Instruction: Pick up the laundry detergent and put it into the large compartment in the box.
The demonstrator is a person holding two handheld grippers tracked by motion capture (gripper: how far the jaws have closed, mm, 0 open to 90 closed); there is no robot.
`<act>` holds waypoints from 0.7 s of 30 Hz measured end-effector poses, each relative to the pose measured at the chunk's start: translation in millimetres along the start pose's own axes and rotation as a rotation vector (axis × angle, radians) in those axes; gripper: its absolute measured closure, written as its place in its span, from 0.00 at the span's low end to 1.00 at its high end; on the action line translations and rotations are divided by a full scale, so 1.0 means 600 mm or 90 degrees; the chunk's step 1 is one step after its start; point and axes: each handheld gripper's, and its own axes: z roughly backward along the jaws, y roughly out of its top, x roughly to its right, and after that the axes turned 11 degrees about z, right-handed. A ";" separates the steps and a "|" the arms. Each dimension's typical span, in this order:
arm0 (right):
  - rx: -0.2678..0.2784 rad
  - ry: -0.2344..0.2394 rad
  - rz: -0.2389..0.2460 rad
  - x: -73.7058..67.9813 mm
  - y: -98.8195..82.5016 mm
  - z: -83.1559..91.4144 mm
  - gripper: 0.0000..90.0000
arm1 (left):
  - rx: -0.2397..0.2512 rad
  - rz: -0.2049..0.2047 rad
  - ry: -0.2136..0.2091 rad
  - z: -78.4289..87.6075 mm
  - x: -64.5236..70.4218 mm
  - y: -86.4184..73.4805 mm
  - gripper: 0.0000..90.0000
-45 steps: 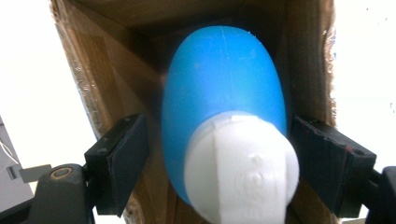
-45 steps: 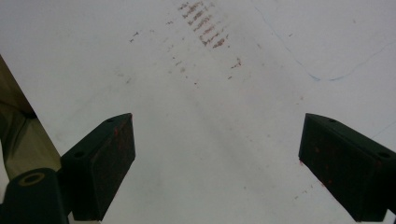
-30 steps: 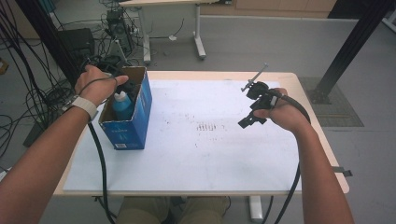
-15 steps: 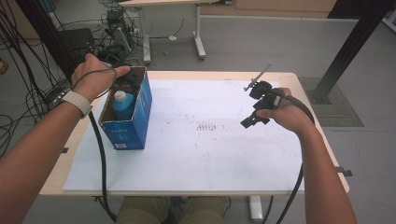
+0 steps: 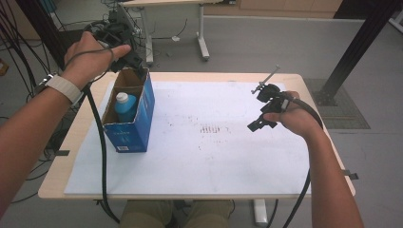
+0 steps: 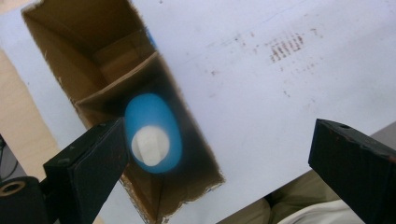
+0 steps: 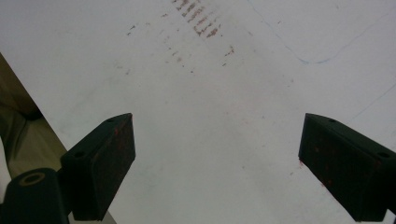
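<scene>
The bottle (image 5: 125, 106) stood upright inside the box (image 5: 135, 130), a blue body with a white cap, in the compartment nearest the person. The box sat at the left of the white sheet (image 5: 214, 156) on the desk (image 5: 57, 185), its top open.

The left gripper (image 5: 138, 64) hung over the box's far end, above the rim and clear of the bottle. Its jaws had just been opening and stood wide, with nothing between them; in the left gripper view the bottle's cap (image 6: 149, 145) lay well below, between the card walls. The drop looked done, judging from how the bottle rested.

The right gripper (image 5: 260, 121) hovered over the right of the sheet, well apart from the box. Its jaws were wide and empty too, with bare, smudged sheet below them in the right gripper view.

The risks from here were small but real. The left gripper's cable (image 5: 97, 137) ran down just beside the box's outer wall; a quick pull of the hand toward the person could drag it against the card and shift or tip the light box. The box was tall and narrow, so a knock from a jaw on the rim would rock it, and the bottle, which seemed to fit the compartment loosely, could lean against the divider. A straight lift before any sideways move would avoid both.
</scene>
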 end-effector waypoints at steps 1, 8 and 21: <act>0.001 -0.001 -0.002 0.000 -0.001 0.001 0.12 | 0.003 -0.010 -0.003 0.006 0.003 0.001 0.06; 0.001 -0.008 -0.010 -0.005 -0.005 0.009 0.12 | 0.012 -0.054 -0.036 0.025 0.014 0.009 0.06; 0.000 -0.009 -0.019 -0.011 -0.006 0.019 0.12 | 0.003 -0.179 -0.070 0.027 0.054 0.038 0.06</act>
